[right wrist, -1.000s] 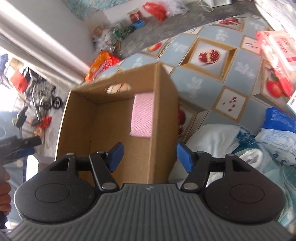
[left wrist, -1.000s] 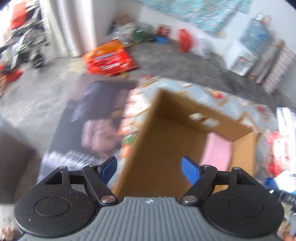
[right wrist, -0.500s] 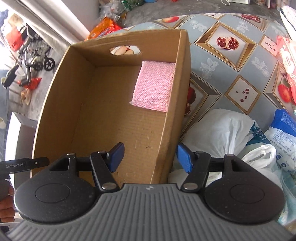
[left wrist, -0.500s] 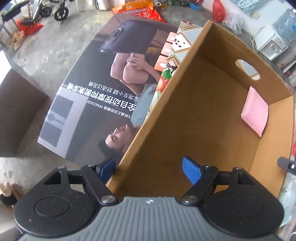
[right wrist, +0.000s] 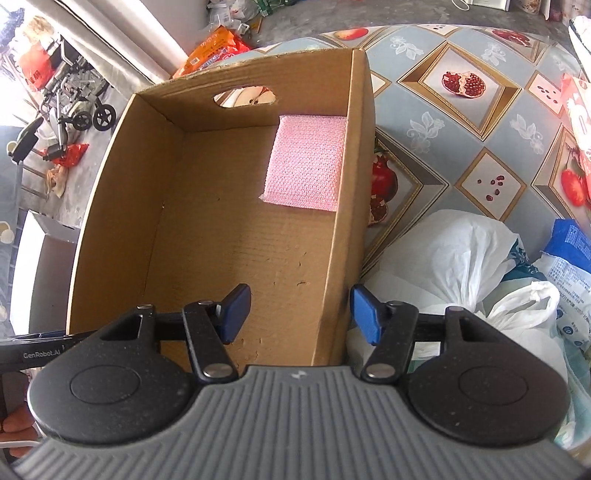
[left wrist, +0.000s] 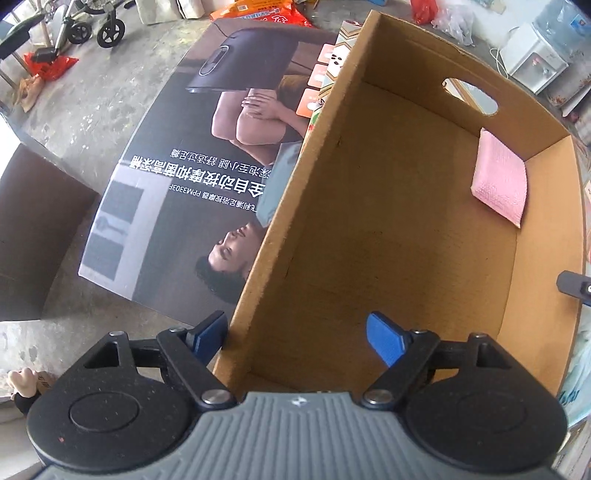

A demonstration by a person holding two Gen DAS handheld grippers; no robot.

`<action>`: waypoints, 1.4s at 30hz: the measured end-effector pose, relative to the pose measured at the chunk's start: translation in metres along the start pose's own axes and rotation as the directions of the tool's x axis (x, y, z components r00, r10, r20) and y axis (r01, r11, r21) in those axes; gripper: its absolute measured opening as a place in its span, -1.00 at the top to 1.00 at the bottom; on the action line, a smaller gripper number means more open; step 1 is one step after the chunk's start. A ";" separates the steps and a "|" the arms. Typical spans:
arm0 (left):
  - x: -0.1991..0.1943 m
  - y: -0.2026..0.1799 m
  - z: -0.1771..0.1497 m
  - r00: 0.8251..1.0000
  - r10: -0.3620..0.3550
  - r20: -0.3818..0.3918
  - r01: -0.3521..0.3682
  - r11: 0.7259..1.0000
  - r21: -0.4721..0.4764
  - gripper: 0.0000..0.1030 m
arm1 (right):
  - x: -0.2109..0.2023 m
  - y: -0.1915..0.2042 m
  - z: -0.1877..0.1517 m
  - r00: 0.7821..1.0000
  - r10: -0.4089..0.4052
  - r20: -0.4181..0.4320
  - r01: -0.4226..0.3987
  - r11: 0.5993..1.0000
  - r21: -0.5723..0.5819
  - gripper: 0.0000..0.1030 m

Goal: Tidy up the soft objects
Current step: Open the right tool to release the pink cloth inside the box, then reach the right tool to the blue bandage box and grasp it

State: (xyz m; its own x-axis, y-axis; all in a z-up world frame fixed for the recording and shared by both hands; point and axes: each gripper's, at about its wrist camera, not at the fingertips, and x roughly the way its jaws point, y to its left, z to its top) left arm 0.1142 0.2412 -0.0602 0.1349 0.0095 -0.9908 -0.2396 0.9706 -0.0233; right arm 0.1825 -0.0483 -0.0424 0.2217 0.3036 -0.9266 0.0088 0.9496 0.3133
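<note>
Left gripper (left wrist: 297,334): jaws spread wide, straddling the left wall of the cardboard box (left wrist: 280,236), one blue finger (left wrist: 208,332) outside it, the other (left wrist: 384,338) inside; pads not pressing the wall. Right gripper (right wrist: 299,314): jaws closing at about half spread, straddling the opposite, right wall of the same box (right wrist: 343,236), one finger (right wrist: 234,312) inside, one (right wrist: 364,314) outside, with a gap on each side of the cardboard.

Inside the box: a pink folded cloth (left wrist: 500,177) lying on the floor in the far right corner, against the right wall and close to the end wall with the oval handle cut-out (left wrist: 471,94). Same cloth (right wrist: 306,162) clearer in the right wrist view, knit texture visible, one edge touching the right wall.

Left wrist view only: a large printed poster (left wrist: 177,177) flat beneath the box's left side, concrete floor (left wrist: 85,110), a wheeled frame (left wrist: 88,26), an orange packet (left wrist: 262,9). Right wrist view only: fruit-patterned tablecloth (right wrist: 461,122) under the box, white plastic bags (right wrist: 454,258) just beside the right wall, a blue-and-white packet (right wrist: 572,254) beyond them, and part of a hand (right wrist: 14,421) at the lower left edge.
</note>
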 end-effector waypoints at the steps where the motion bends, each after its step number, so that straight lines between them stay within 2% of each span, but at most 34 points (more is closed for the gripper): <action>1: -0.001 0.000 0.000 1.000 -0.001 0.005 0.001 1.000 -0.006 -0.63 | -0.002 -0.001 -0.001 1.000 0.006 0.012 -0.006 1.000 0.005 -0.15; 4: -0.009 0.001 -0.001 0.998 0.011 0.054 -0.010 1.000 -0.025 -0.76 | -0.009 -0.007 -0.002 0.999 0.021 0.037 -0.022 0.999 0.027 -0.17; 8: -0.025 -0.004 -0.001 0.992 0.041 0.121 -0.038 0.999 -0.026 -0.78 | -0.026 -0.022 -0.007 0.994 0.041 0.103 -0.047 0.997 0.055 -0.21; 11: -0.042 -0.020 0.000 0.979 0.061 0.194 -0.059 0.998 -0.012 -0.78 | -0.042 -0.042 -0.015 0.984 0.065 0.167 -0.080 0.994 0.080 -0.21; 13: -0.055 -0.037 0.001 0.967 0.045 0.250 -0.051 0.999 0.018 -0.78 | -0.052 -0.060 -0.022 0.975 0.078 0.206 -0.101 0.989 0.105 -0.21; 16: -0.072 -0.077 0.001 0.948 -0.018 0.316 -0.009 0.996 0.086 -0.81 | -0.072 -0.092 -0.033 0.966 0.067 0.251 -0.106 0.983 0.147 -0.21; 19: -0.079 -0.129 0.001 0.939 -0.132 0.317 0.075 0.980 0.185 -0.82 | -0.096 -0.130 -0.043 0.958 0.028 0.287 -0.084 0.980 0.183 -0.21; 22: -0.080 -0.185 -0.001 0.918 -0.238 0.316 0.160 0.954 0.255 -0.82 | -0.121 -0.168 -0.051 0.949 -0.027 0.315 -0.041 0.977 0.210 -0.21; 27: -0.060 -0.282 -0.005 0.883 -0.394 0.257 0.298 0.891 0.342 -0.81 | -0.154 -0.241 -0.057 0.922 -0.147 0.360 0.058 0.967 0.247 -0.21; 30: -0.040 -0.341 -0.006 0.886 -0.417 0.200 0.327 0.870 0.368 -0.74 | -0.157 -0.281 -0.059 0.914 -0.190 0.358 0.092 0.957 0.275 -0.18; 32: -0.024 -0.374 -0.007 0.889 -0.435 0.146 0.359 0.857 0.369 -0.66 | -0.151 -0.304 -0.058 0.918 -0.200 0.343 0.097 0.951 0.294 -0.12; 35: 0.004 -0.414 -0.004 0.891 -0.452 0.043 0.413 0.846 0.338 -0.41 | -0.137 -0.330 -0.055 0.928 -0.195 0.316 0.096 0.948 0.302 -0.03; 36: 0.011 -0.424 -0.004 0.893 -0.451 0.011 0.424 0.847 0.320 -0.29 | -0.132 -0.337 -0.054 0.933 -0.192 0.306 0.097 0.949 0.301 -0.01; 38: 0.025 -0.441 -0.004 0.895 -0.444 -0.046 0.438 0.854 0.281 -0.19 | -0.119 -0.345 -0.052 0.941 -0.182 0.284 0.094 0.950 0.297 0.05; 42: 0.044 -0.457 -0.005 0.888 -0.449 -0.099 0.459 0.858 0.229 -0.06 | -0.102 -0.351 -0.045 0.961 -0.138 0.238 0.075 0.963 0.259 0.22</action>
State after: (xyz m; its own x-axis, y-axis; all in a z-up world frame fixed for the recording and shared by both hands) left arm 0.2249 -0.2030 -0.0939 0.1318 -0.4511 -0.8827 0.0761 0.8924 -0.4448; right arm 0.1131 -0.4091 -0.0674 0.4435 0.1420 -0.8849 0.2777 0.9170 0.2863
